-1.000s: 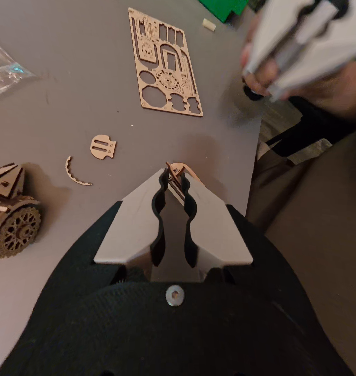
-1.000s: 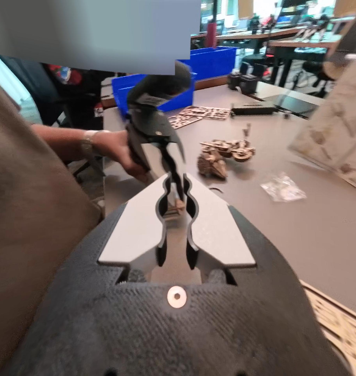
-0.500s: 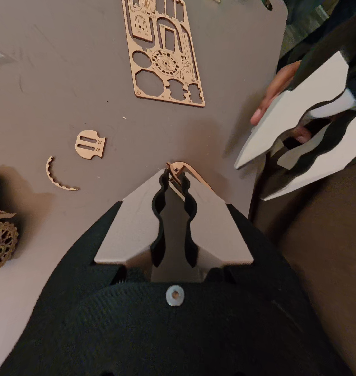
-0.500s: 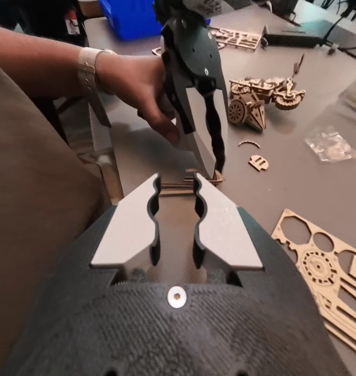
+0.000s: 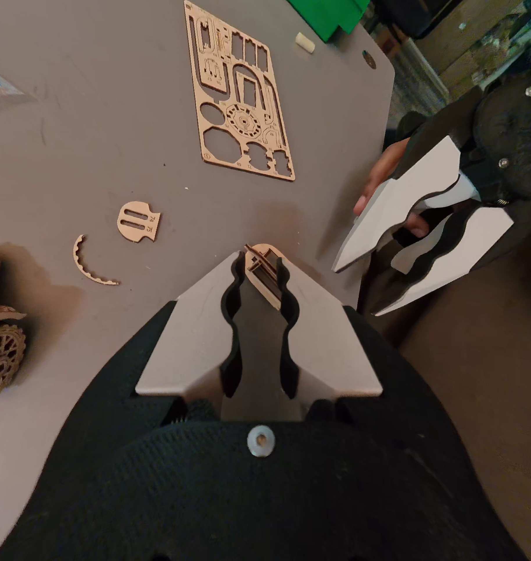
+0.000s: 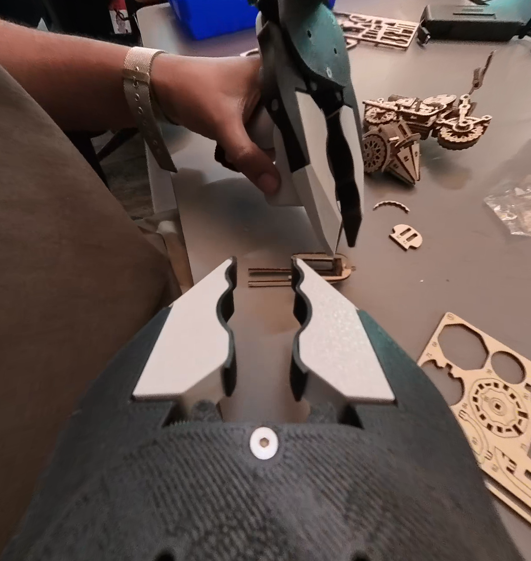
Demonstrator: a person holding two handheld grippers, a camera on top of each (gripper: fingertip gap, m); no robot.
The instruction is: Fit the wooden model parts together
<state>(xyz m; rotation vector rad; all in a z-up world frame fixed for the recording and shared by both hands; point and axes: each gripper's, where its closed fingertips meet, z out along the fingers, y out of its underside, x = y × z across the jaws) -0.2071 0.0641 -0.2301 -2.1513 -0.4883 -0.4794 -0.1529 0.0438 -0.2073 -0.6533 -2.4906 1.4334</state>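
A small wooden sub-assembly (image 5: 262,267) with two thin prongs lies flat on the grey table (image 5: 106,136) near its edge; it also shows in the right wrist view (image 6: 322,270). My left gripper (image 5: 259,261) points down at it with its jaws slightly apart. The part sits between the tips and rests against the right pad. In the right wrist view the left gripper (image 6: 343,247) stands over the part's rounded end. My right gripper (image 6: 264,267) is open and empty, just short of the prongs. It shows at the right of the left wrist view (image 5: 355,291).
A slotted wooden piece (image 5: 139,221) and a toothed arc (image 5: 89,267) lie to the left. A punched parts sheet (image 5: 243,100) lies farther off. A built wooden wheeled model (image 6: 410,127) and a plastic bag (image 6: 519,209) sit beyond. The table edge (image 5: 376,212) is close.
My left gripper's jaws have widened around the sub-assembly, which now lies on the table. My right gripper has opened wide and dropped low, facing the prongs.
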